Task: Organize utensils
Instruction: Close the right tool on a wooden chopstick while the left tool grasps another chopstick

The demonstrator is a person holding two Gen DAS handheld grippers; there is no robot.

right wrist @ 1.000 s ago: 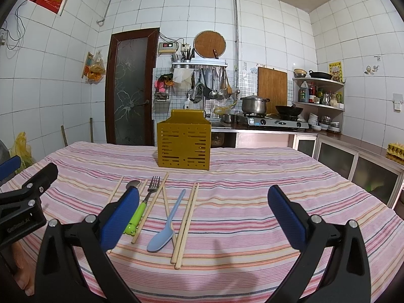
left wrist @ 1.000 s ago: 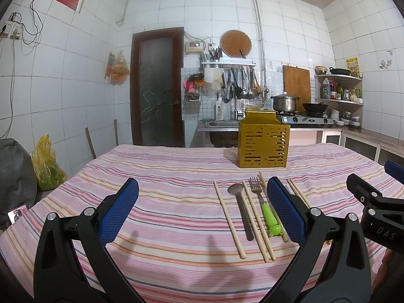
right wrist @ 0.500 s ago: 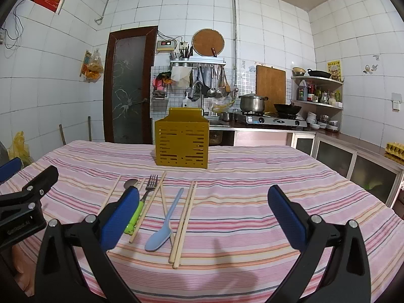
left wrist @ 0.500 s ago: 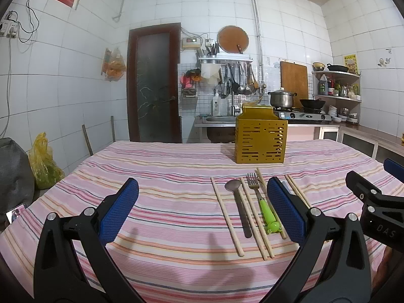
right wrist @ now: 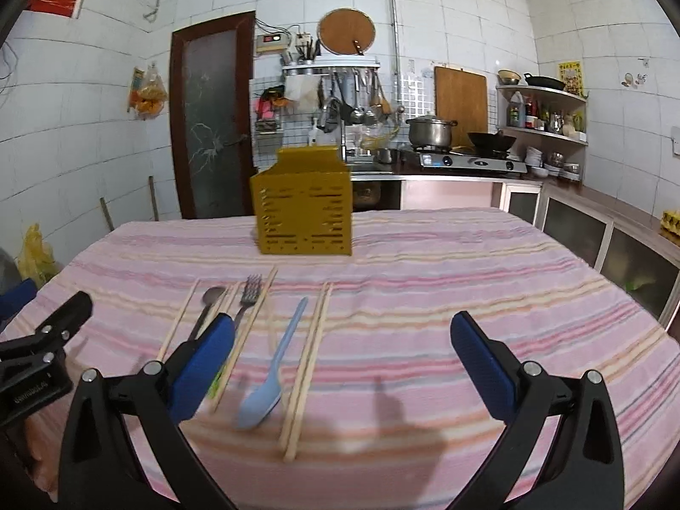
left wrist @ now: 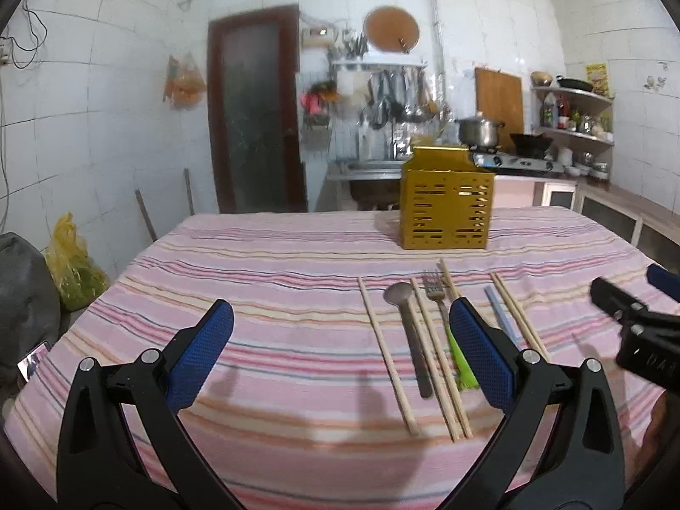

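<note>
In the left wrist view, you are holding the left gripper [left wrist: 338,350] over the near edge of the table [left wrist: 255,263], with its blue fingers [left wrist: 202,352] wide apart and nothing between them. Since a moment ago you have been dipping lower and closer, so the striped cloth is filling more of the view. Nothing on the table has moved. That tells me you are only getting ready; no utensil is picked yet. The yellow holder [left wrist: 446,208] is standing near the far edge. In front of it, toward the near edge, the metal spoon [left wrist: 410,331], the fork [left wrist: 442,318] with its green handle, and the chopsticks [left wrist: 386,352] are lying in a row. Your right finger is hiding part of the fork's handle. The right gripper [left wrist: 637,331] is peeking in at the right side.

In the right wrist view, the right gripper [right wrist: 342,352] is also hanging wide apart and empty. Here you are seeing the whole blue spoon [right wrist: 272,369], which the left view barely shows. A pair of chopsticks [right wrist: 308,365] is lying just beside it. The holder [right wrist: 304,208] is sitting well beyond them. This view is hiding the fork's [right wrist: 248,293] green handle behind your left finger.
</note>
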